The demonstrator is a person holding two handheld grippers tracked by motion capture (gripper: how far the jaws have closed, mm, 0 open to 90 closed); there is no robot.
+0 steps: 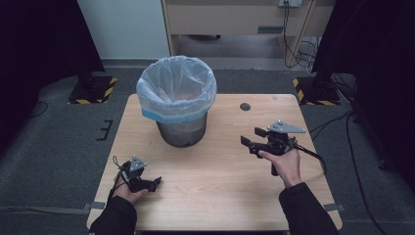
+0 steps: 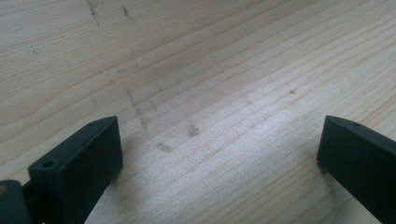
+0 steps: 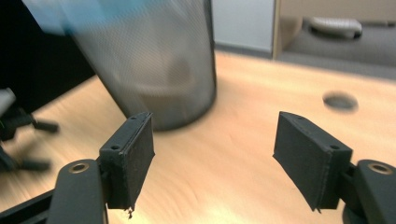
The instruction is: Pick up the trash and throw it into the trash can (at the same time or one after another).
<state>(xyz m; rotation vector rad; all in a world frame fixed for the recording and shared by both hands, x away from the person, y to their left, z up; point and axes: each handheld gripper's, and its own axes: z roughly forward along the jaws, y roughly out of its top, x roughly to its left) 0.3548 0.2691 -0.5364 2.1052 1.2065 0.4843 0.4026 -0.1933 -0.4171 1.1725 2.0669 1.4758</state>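
Both grippers are sitting with their jaws spread wide and nothing between them. Low at the left of the high view, the left gripper is resting near the table's front edge in the person's left hand; at the right of centre, the right gripper is being held above the wood in the right hand, its jaws pointing toward the frame's left.

From above, the mesh bin is standing upright at the upper middle of the table, and its pale bag liner, folded over the rim, is lying open to the camera.

Close up, the left gripper view is looking down on bare wood grain with faint scuffs and a small orange speck.

Looking level, the right gripper view is showing the bin's dark mesh wall at upper left, slightly blurred, and a round grommet hole in the tabletop at upper right.
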